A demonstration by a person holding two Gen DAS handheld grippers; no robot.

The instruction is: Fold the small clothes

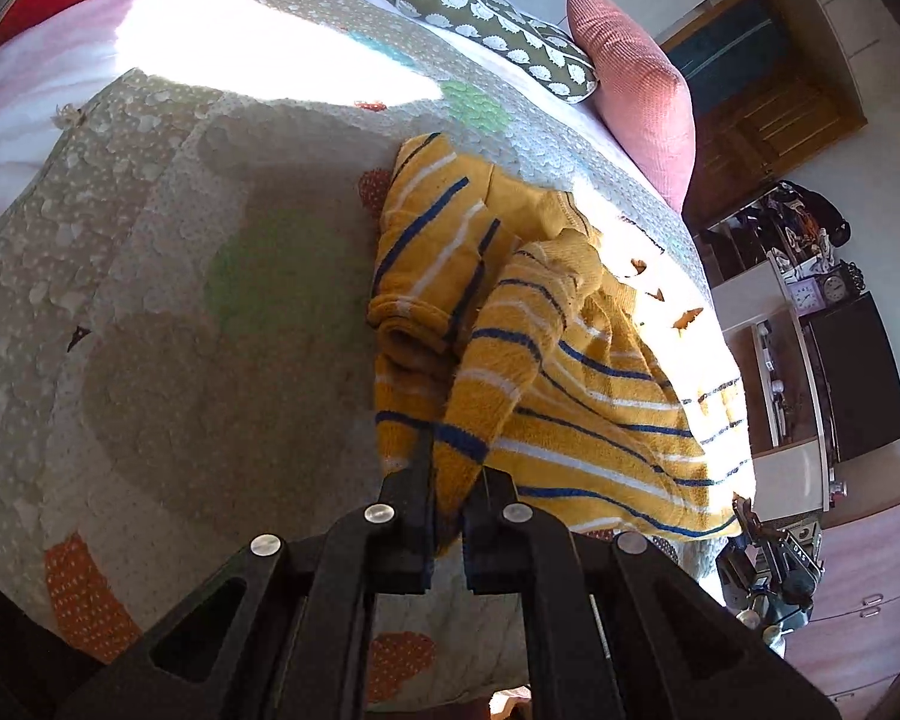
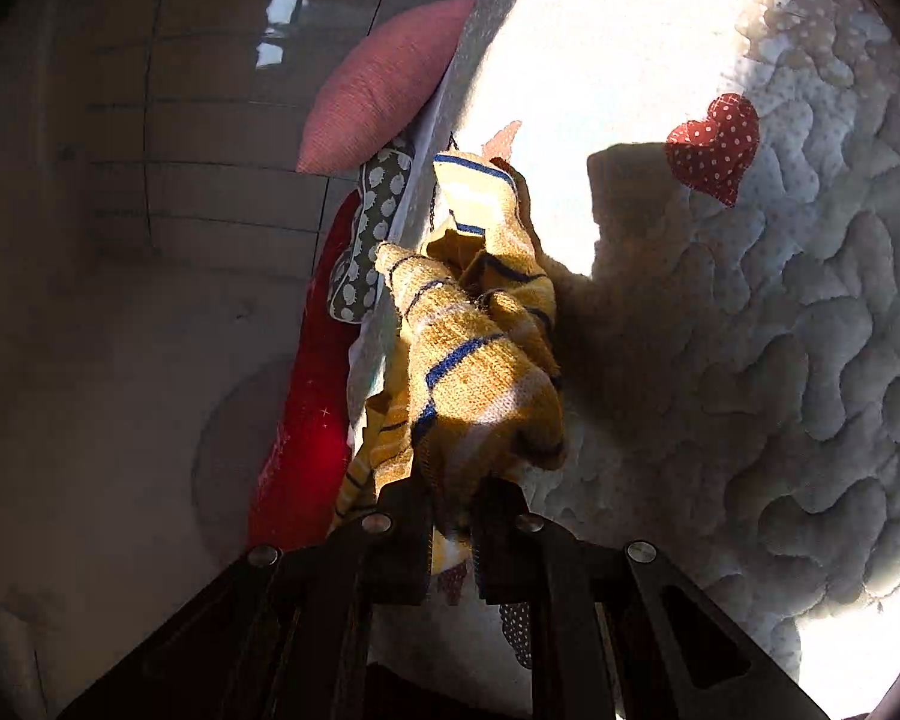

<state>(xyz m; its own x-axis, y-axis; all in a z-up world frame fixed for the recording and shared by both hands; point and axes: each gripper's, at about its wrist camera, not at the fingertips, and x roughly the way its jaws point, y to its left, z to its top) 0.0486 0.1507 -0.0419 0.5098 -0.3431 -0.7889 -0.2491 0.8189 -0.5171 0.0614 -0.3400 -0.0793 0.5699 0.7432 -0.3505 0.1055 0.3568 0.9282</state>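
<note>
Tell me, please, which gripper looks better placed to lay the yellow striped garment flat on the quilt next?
Probably the left gripper: it pinches the garment at a hem, over the quilt. The right gripper holds a bunched part.

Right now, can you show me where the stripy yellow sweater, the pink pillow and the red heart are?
stripy yellow sweater (image 1: 570, 384), left wrist view, on its striped body.
pink pillow (image 1: 630, 90), left wrist view, on its ribbed front.
red heart (image 2: 714, 147), right wrist view, on the middle of the dotted patch.
</note>
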